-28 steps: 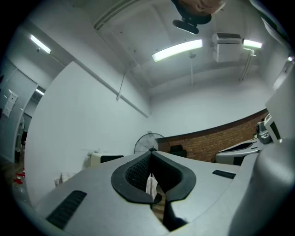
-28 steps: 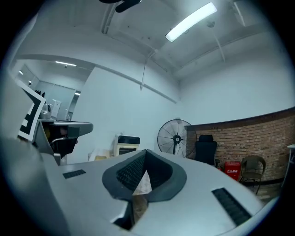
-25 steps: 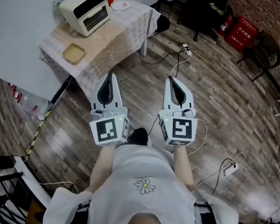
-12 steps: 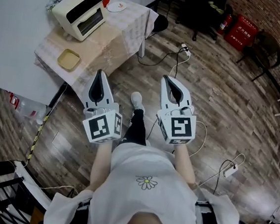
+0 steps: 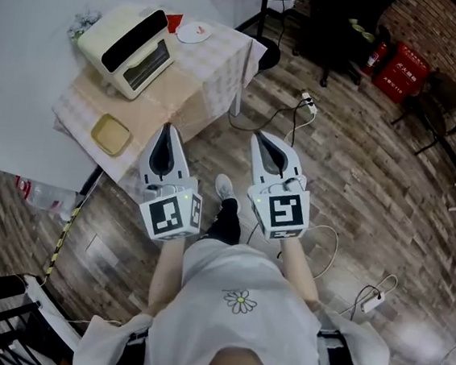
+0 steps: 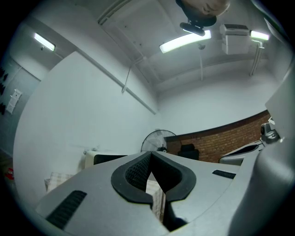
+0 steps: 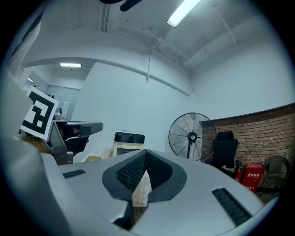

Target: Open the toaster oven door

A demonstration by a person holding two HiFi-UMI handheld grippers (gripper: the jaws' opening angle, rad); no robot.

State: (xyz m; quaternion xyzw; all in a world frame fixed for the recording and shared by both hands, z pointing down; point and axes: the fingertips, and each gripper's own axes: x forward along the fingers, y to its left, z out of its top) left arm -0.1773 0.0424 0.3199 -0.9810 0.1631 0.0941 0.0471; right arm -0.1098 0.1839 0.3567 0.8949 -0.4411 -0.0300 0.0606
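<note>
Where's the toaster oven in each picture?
Head view: the toaster oven sits upper left, on the table.
Left gripper view: low, left of centre.
Right gripper view: a little left of centre.
Shared landmark: the standing fan, right of the oven in all three.

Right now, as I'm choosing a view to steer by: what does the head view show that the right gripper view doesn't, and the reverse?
Only the head view: the white plate on the table, the person's shoe and the power strip. Only the right gripper view: the ceiling light and the oven's closed door seen head-on. Both: the toaster oven, the red box and the right tool, shut and empty.
</note>
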